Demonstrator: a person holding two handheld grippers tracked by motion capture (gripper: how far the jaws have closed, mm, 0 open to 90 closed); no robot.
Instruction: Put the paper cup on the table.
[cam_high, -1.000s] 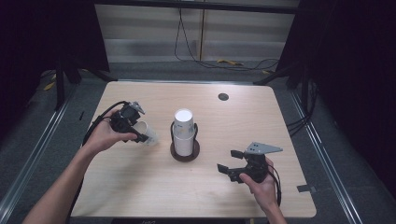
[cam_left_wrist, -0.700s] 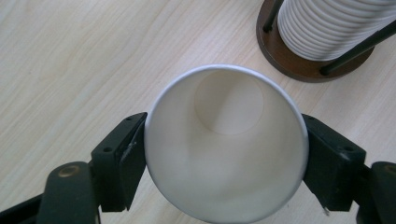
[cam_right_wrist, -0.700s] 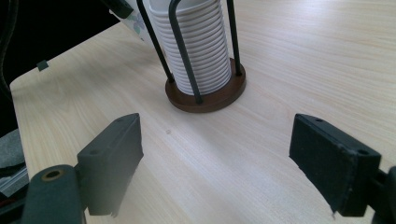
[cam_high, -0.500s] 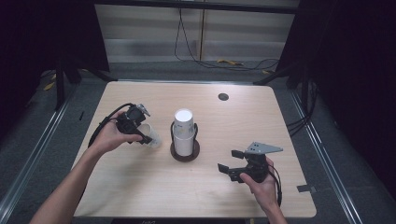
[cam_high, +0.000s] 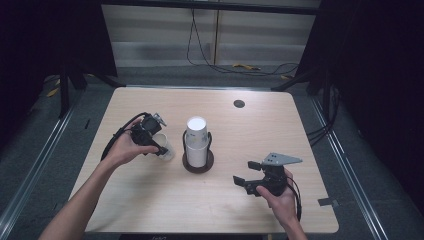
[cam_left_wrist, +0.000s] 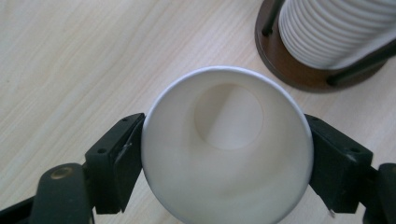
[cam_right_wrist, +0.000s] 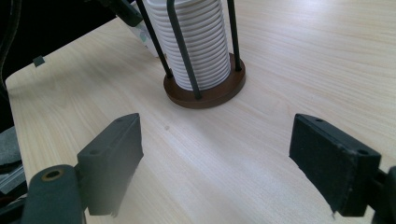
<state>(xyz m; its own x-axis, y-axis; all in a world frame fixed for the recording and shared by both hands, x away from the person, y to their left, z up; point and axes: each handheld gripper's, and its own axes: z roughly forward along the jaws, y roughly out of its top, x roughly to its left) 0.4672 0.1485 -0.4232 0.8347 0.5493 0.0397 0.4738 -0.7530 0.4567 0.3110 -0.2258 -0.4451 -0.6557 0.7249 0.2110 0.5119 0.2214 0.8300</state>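
A white paper cup (cam_high: 166, 146) stands mouth up on the table just left of the cup holder. In the left gripper view the cup (cam_left_wrist: 229, 149) is round and empty. My left gripper (cam_high: 160, 148) comes down over it, one pad against each side; its jaws have just been opening with the cup still between them. A tall stack of white cups (cam_high: 196, 140) sits in a wire holder on a brown base (cam_high: 198, 165), also seen as the stack (cam_right_wrist: 194, 42). My right gripper (cam_high: 245, 171) rests open near the front right, its jaws pointing at the holder base (cam_right_wrist: 205, 91).
The wooden table (cam_high: 280, 125) has a round black grommet (cam_high: 239, 103) at the back. The left gripper's cable (cam_high: 117, 137) loops over the table's left part. Cables lie on the floor (cam_high: 235, 67) beyond the far edge.
My left hand has carried the cup to the right, closer to the holder, and lower onto the table. The right hand has stayed still.
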